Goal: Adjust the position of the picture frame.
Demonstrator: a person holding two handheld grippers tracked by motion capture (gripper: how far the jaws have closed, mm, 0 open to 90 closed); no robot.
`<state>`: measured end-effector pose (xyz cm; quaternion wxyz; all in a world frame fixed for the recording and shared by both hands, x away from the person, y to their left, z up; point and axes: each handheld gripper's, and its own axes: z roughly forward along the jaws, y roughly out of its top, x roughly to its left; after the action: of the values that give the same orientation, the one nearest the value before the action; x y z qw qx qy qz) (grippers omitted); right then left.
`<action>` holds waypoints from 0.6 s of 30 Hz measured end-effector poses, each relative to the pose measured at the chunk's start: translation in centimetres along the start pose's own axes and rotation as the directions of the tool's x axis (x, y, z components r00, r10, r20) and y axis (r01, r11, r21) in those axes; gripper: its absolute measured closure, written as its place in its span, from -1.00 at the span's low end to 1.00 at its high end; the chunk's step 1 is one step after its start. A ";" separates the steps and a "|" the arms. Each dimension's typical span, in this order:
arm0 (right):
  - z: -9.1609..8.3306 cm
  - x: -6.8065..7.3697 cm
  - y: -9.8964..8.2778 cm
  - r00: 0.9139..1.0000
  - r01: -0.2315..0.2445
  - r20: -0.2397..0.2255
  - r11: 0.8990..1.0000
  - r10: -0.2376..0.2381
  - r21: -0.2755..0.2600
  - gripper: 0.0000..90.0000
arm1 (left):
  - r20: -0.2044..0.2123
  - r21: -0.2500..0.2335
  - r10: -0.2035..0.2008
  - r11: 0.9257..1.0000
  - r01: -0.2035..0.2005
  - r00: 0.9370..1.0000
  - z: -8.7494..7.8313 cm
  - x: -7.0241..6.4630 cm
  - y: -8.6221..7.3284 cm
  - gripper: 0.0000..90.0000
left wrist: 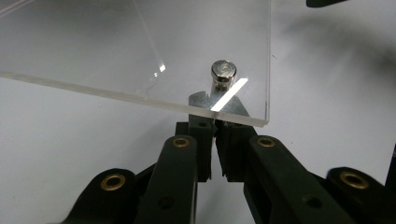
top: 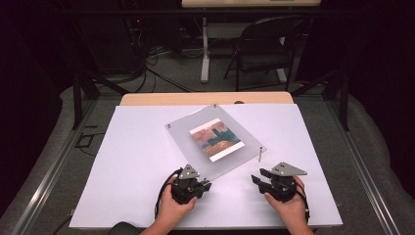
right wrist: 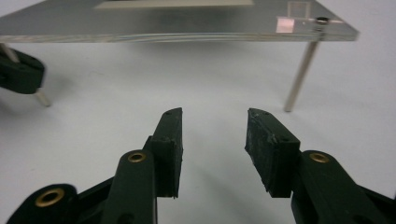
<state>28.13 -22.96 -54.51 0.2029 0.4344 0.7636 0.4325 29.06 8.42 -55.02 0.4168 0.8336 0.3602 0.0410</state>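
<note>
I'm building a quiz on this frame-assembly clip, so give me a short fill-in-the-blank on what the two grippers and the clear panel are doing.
1. The left gripper is shut on a metal ____ under the near corner of the acrylic panel.
2. The right gripper stands ____, holding nothing.
3. Under the panel lies a colourful ____ with a white border.
4. The table is covered in ____.

Missing words: post; open; picture; white

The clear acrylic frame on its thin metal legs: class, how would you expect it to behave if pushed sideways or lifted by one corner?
The acrylic frame looks stiff: its edge runs straight. On slim legs it may well tip or skid on the smooth white table. The left gripper, clamped at one corner leg, probably lifts it tilted.
</note>
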 end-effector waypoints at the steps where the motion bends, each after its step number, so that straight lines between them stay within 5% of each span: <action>1: 0.2 -0.4 0.0 1.000 -0.001 0.010 1.000 0.001 0.004 0.25 | -0.003 0.003 0.003 1.000 -0.003 1.000 -0.2 0.1 -0.1 0.88; 6: 1.4 -1.8 0.4 0.999 -0.039 0.025 0.999 0.039 0.018 0.29 | -0.033 -0.004 -0.021 1.000 0.021 0.999 -1.1 0.4 -0.6 0.88; 18: 5.1 -2.2 1.5 1.000 -0.029 -0.007 0.998 0.029 0.052 0.38 | -0.114 -0.032 -0.108 0.994 0.105 0.988 -3.6 2.3 -2.0 0.88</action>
<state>33.55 -21.92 -56.19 0.1822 0.4488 0.7690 0.4170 28.27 13.10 -54.68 0.4075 0.8041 0.4269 0.0714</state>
